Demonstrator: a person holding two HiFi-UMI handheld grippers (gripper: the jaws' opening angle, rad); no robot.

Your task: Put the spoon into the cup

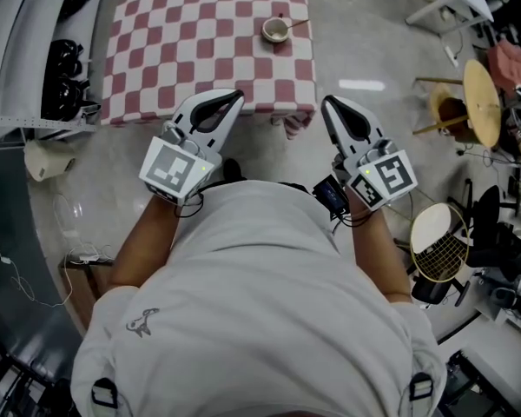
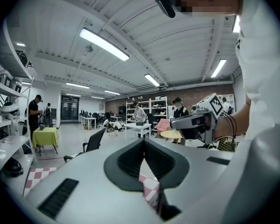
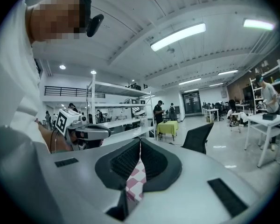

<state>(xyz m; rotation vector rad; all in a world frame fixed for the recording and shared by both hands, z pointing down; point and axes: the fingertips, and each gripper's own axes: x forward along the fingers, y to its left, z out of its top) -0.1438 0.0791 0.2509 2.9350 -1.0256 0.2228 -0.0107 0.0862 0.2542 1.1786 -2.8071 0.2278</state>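
A small beige cup [image 1: 275, 29] stands on the red-and-white checked table [image 1: 182, 50], toward its right side. The spoon [image 1: 293, 24] rests in it, its handle sticking out to the right. Both grippers are held close to the person's chest, short of the table's near edge. My left gripper [image 1: 235, 96] is shut with nothing in it, tips touching. My right gripper [image 1: 327, 102] is also shut and empty. In the left gripper view the left gripper [image 2: 143, 141] points across the room; in the right gripper view so does the right gripper [image 3: 140, 141].
Shelving [image 1: 43, 50] with dark helmets runs along the left. At the right stand a round wooden stool [image 1: 479, 94], rackets [image 1: 441, 241] and other gear. People, a black chair [image 3: 198, 136] and white tables [image 3: 266, 125] fill the room beyond.
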